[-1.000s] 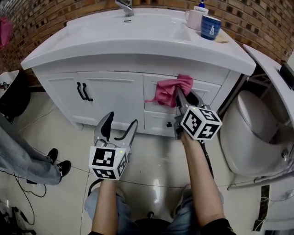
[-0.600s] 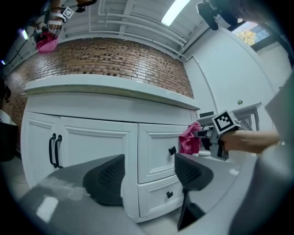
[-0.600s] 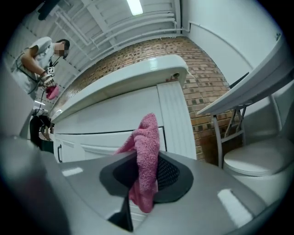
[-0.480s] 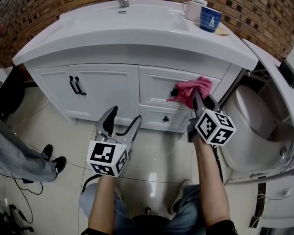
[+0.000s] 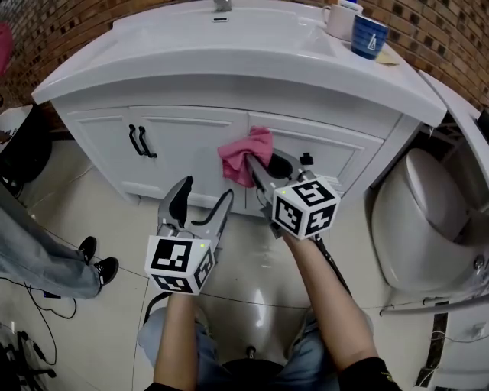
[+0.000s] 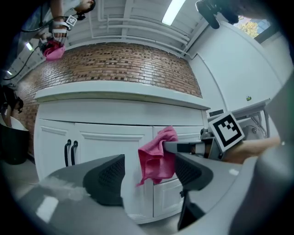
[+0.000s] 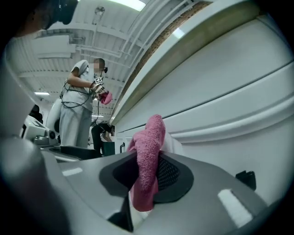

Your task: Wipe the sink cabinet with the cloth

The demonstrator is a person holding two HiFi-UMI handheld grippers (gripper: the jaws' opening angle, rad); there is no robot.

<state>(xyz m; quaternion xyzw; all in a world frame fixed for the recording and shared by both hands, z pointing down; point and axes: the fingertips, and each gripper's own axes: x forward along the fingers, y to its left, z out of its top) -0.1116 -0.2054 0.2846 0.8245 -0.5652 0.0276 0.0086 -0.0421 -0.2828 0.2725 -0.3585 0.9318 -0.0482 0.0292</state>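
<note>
A pink cloth [image 5: 243,155] is pressed against the front of the white sink cabinet [image 5: 183,137], at the line between the right door and the drawers. My right gripper [image 5: 258,164] is shut on the cloth [image 7: 148,165], which bunches up between its jaws. From the left gripper view the cloth [image 6: 157,155] hangs against the cabinet [image 6: 105,151] with the right gripper's marker cube behind it. My left gripper [image 5: 202,202] is open and holds nothing, lower and to the left, short of the cabinet doors.
Black door handles [image 5: 142,141] sit on the left doors and a small black knob [image 5: 307,159] on the upper drawer. A blue cup [image 5: 369,36] and a white mug [image 5: 338,21] stand on the sink top. A toilet [image 5: 424,221] stands at right, a person's leg and shoes [image 5: 88,263] at left.
My right gripper has carried the cloth left across the cabinet front, from the right end of the upper drawer to the edge by the doors. The left gripper has barely moved.
</note>
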